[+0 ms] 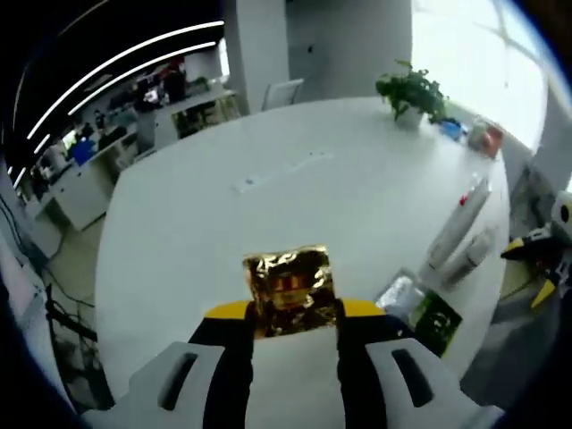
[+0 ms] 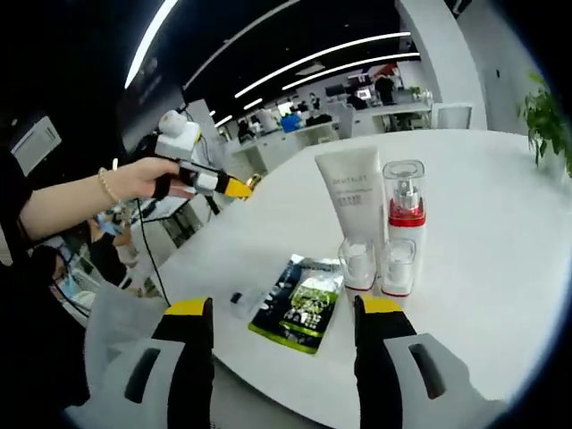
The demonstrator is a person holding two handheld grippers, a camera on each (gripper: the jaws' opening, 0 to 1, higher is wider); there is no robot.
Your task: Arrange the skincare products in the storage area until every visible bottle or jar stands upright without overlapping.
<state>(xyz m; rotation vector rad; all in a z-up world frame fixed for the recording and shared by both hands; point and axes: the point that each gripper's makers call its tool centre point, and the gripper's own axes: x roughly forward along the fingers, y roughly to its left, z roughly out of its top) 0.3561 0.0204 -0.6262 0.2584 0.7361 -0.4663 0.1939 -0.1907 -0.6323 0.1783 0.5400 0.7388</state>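
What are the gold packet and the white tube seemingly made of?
Gold packet: seemingly metallic foil, shiny, with crinkles catching light, pinched in the left gripper. White tube: probably soft plastic, matte, with a smooth, even surface and flat sealed top; it stands upright on the white table.

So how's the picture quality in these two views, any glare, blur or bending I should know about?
Left gripper view: the window is blown out white, the table edge curves from the fisheye, and the gold packet in the left gripper looks soft. Right gripper view: sharper, the tube and bottle read clearly, and the ceiling lights streak.
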